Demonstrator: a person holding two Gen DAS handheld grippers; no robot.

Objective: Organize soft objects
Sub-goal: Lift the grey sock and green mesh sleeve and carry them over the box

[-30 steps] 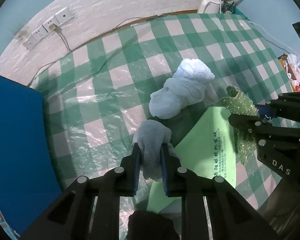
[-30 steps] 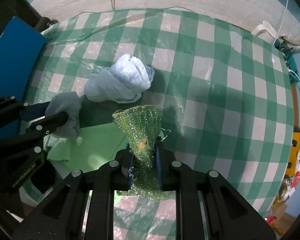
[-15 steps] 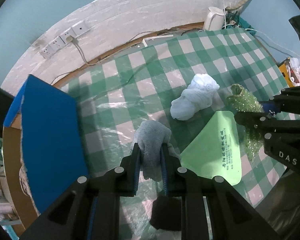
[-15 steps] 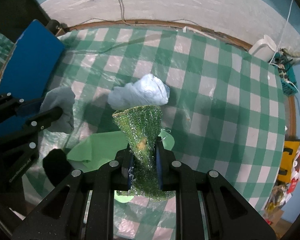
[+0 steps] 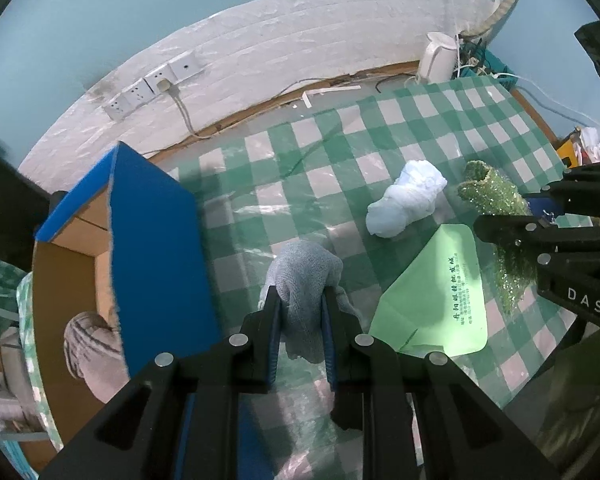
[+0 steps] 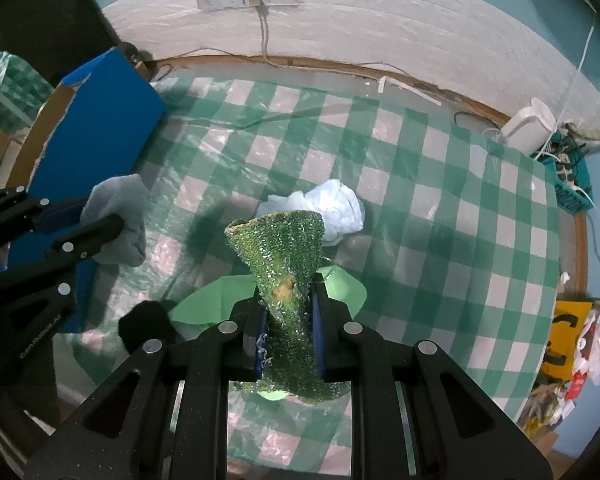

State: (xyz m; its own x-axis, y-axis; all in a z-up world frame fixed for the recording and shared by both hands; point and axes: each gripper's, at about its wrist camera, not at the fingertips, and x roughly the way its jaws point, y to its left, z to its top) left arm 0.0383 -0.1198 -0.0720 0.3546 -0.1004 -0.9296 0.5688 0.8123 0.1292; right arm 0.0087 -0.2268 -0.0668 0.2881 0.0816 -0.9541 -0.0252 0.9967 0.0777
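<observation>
Altogether two cloths are gripped: grey cloth (image 5: 306,280), sequined cloth (image 6: 286,264); one white bundle (image 5: 406,204) lies loose.

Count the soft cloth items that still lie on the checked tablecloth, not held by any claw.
1: the white bundled cloth near the table's middle. The grey cloth is in the left claw, the green sequin piece in the right claw. Others may be hidden.

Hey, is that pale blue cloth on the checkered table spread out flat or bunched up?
Bunched up. The pale blue cloth sits as a knotted, rounded lump on the checkered tablecloth.
</observation>
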